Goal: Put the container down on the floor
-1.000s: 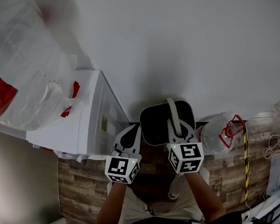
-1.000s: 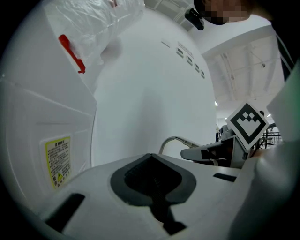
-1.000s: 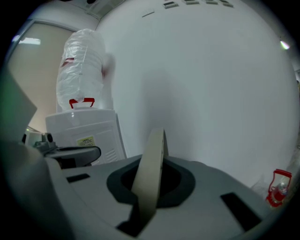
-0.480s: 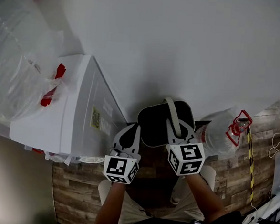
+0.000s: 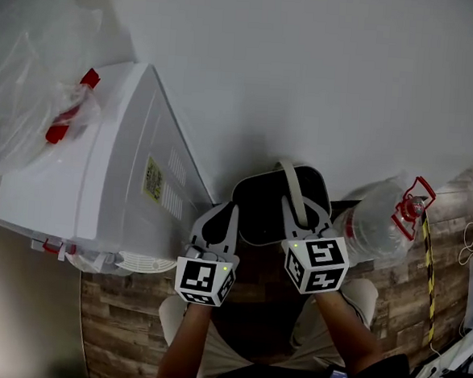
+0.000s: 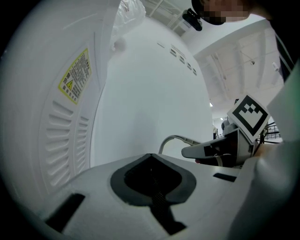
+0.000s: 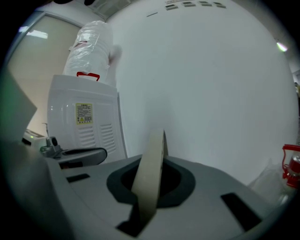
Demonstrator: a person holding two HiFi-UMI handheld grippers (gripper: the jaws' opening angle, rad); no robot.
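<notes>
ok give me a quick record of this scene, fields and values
container: dark bin, open top, close to the wall
handle: pale strap, raised
right tool: shut on the handle
left tool: shut, nothing seen between its jaws, beside the container's left edge
nearby: white appliance at left, clear jug at right
floor: wood planks
set down: cannot tell

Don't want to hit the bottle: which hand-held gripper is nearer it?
Right hand-held gripper, beside the bottle, gripping the handle. Left one is across the container.
</notes>
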